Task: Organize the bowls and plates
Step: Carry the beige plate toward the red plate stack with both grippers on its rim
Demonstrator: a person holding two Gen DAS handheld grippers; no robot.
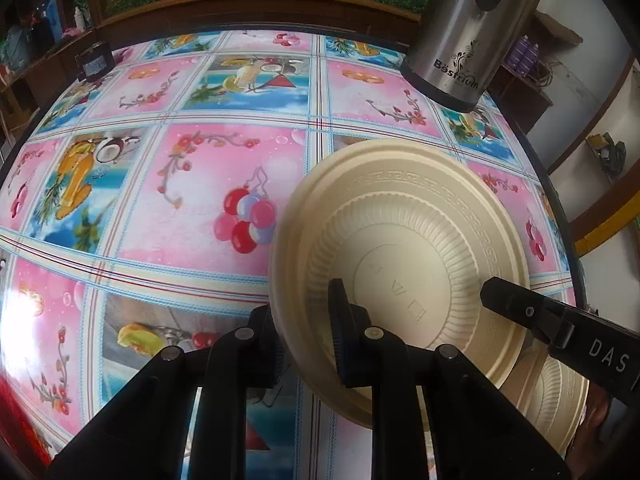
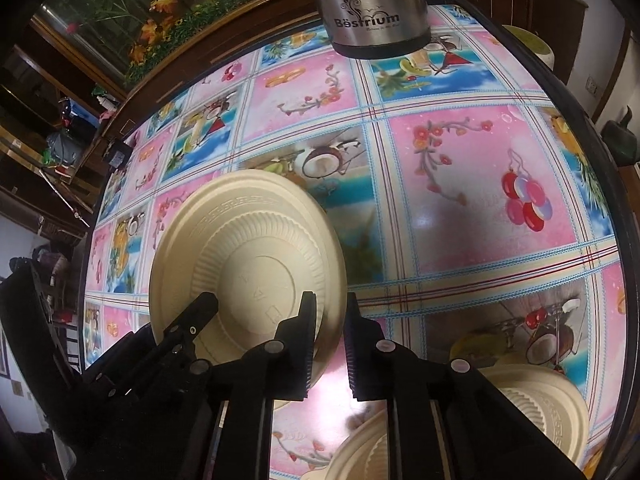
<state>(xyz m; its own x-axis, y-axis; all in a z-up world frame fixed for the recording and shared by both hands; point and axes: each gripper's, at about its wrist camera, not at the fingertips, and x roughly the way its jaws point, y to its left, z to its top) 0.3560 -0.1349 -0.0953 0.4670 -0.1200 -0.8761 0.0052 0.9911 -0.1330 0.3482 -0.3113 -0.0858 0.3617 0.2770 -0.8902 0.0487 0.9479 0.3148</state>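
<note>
A cream plastic plate (image 1: 400, 240) with a ribbed well and patterned rim hangs tilted over the tablecloth. My left gripper (image 1: 298, 296) is shut on its left rim, which passes between the two black fingers. A finger (image 1: 508, 300) of my right gripper reaches onto the plate's opposite side. In the right wrist view the same plate (image 2: 248, 248) lies to the left, and my right gripper (image 2: 330, 296) is shut on its right rim. A finger (image 2: 204, 308) of the left gripper rests on its far side. More cream plates (image 2: 536, 400) lie near the table's front edge.
A steel flask (image 1: 460, 40) stands at the back of the table. The flowery pink and blue tablecloth (image 1: 200, 200) covers the round table. A small dark box (image 1: 94, 62) sits at the far left edge. Another cream plate (image 1: 560, 384) lies under the held one.
</note>
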